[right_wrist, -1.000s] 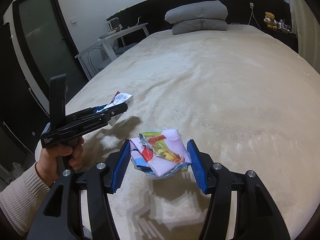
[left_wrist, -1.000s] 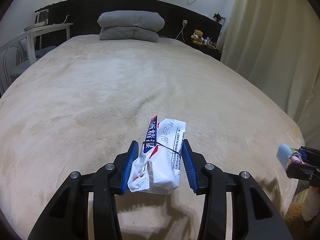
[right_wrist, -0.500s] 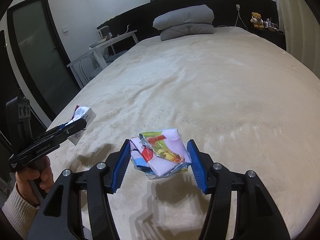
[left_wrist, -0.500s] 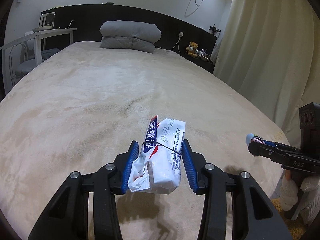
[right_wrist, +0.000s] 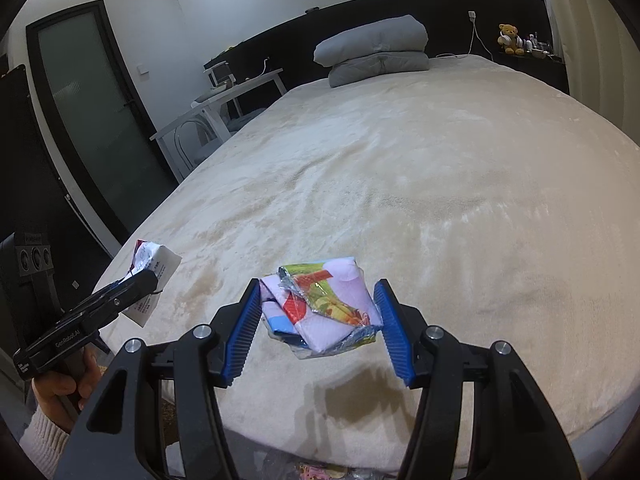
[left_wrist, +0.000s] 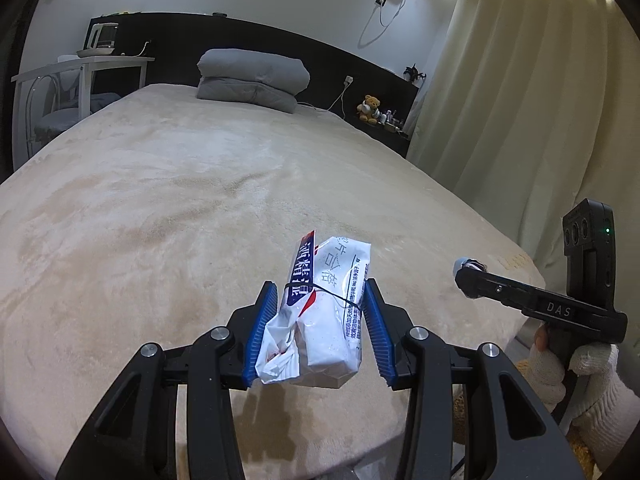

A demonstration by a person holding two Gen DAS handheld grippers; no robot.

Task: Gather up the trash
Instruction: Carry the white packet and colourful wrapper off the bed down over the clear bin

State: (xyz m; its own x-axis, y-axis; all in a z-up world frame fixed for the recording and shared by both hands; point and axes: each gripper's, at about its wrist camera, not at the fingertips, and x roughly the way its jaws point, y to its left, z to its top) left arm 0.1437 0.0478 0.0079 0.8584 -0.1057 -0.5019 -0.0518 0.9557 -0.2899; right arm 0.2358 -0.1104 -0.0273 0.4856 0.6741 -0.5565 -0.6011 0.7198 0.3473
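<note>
Both claws are loaded up on my end right now. Left claw [left_wrist: 320, 322] is clenched on a white wrapper [left_wrist: 320, 320] with blue and red print, crumpled at the near end and sticking out forward past the blue pads [left_wrist: 262, 330], held up above the foot end of the bed [left_wrist: 160, 208] and not touching it. Right claw [right_wrist: 316, 320] is squeezing a colourful wrapper [right_wrist: 324, 308], pinkish with bits of yellow, green and red, folded up flat between its pads, also hanging over the bed edge with its shadow on the blanket underneath. From the left camera I can see the right claw off to the right side with a hand [left_wrist: 560, 364] in a white knit sleeve on the handle, just past the bed corner. From the right camera the left claw [right_wrist: 132, 280] shows at the left edge, white wrapper poking out of its tip. Further back there's a stack of grey pillows [left_wrist: 254, 78] at the dark headboard [left_wrist: 180, 40], a teddy bear [left_wrist: 370, 109] on the side shelf, a white desk [left_wrist: 80, 68] on the left and cream curtains [left_wrist: 520, 100] on the right.
</note>
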